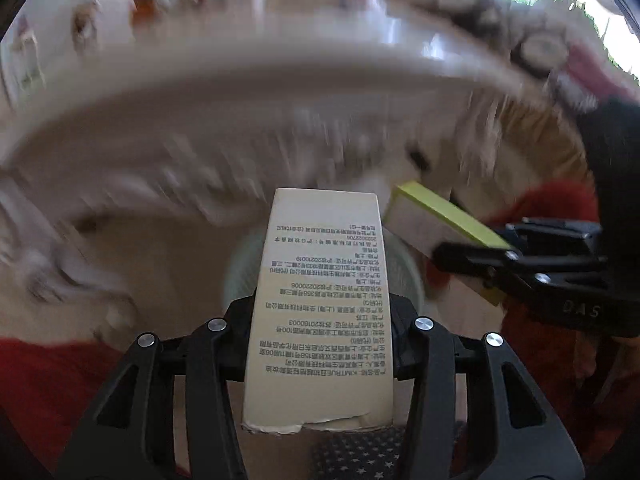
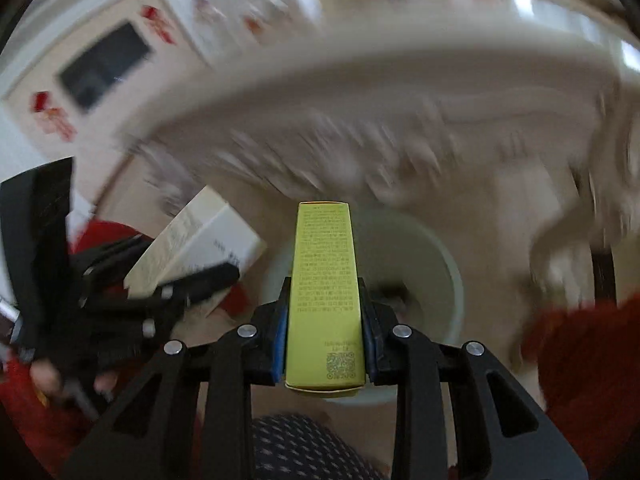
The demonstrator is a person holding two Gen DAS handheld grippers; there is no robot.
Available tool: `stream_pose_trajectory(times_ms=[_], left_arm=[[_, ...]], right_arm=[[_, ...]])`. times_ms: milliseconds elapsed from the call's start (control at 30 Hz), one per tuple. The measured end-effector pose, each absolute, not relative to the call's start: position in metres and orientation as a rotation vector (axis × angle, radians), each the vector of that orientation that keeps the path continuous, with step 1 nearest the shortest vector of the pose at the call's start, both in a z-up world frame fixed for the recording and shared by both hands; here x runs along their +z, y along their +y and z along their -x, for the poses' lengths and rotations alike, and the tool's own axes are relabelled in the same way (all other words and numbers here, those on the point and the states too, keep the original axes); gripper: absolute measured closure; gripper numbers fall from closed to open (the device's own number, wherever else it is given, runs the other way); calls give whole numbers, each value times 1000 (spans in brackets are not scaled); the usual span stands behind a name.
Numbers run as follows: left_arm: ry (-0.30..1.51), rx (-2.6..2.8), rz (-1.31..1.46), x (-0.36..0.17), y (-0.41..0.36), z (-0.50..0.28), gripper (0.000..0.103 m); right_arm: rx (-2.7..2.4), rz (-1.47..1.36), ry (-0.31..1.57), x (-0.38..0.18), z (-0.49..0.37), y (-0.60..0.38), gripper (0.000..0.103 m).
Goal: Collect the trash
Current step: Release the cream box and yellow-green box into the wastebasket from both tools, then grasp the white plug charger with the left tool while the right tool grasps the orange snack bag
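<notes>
On my left feed, the left tongs are clamped on a tall cream carton, which stands lengthwise between the fingers and points away from the camera. Its facing panel is covered in lines of small dark print, upside down from where I sit, and its near end is torn ragged along the edge. On my right feed, the right tongs grip a slimmer yellow-green carton between blue pads; that one carries fine print down its length and a QR code near the close end, with a flap showing at the near edge. Each feed catches the other tool: the right tongs and the yellow-green carton come in from the right of the left view, and the left tongs with the cream carton sit low on the left of the right view. Both cartons are held in the air, just beside one another, above a pale round bin whose open mouth lies directly beyond the yellow-green carton. The same bin peeks out on either side of the cream carton. Everything past the tongs is smeared by motion blur; the long pale curved shape across the top may be a piece of furniture, but I cannot tell.
</notes>
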State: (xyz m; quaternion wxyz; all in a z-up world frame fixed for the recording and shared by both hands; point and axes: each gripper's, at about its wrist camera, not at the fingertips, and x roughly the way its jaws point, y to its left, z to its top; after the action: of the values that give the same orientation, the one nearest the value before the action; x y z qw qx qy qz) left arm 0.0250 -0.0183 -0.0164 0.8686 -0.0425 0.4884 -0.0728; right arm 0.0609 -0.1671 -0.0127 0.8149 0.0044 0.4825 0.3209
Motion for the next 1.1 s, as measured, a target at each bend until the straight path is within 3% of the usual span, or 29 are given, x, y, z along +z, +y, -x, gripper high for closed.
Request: stream_pose_trajectory(times_ms=[267, 333, 400, 467, 500, 700, 1100], left_arm=[[1167, -116, 69, -78, -29, -55, 55], [1178, -117, 89, -81, -24, -53, 49], [1189, -110, 104, -84, -24, -57, 22], [1173, -95, 82, -87, -25, -58, 20], [1169, -88, 72, -86, -26, -57, 19], [1123, -45, 73, -83, -16, -51, 13], [1141, -56, 100, -86, -10, -45, 12]], right_arm=[[600, 56, 1124, -59, -77, -156, 76], [599, 69, 1136, -66, -81, -150, 74], [580, 74, 1138, -69, -77, -154, 59], [542, 90, 1101, -65, -76, -161, 34], [524, 92, 1081, -61, -76, -164, 32], [465, 23, 1118, -68, -83, -181, 32], [474, 45, 1104, -66, -80, -173, 32]])
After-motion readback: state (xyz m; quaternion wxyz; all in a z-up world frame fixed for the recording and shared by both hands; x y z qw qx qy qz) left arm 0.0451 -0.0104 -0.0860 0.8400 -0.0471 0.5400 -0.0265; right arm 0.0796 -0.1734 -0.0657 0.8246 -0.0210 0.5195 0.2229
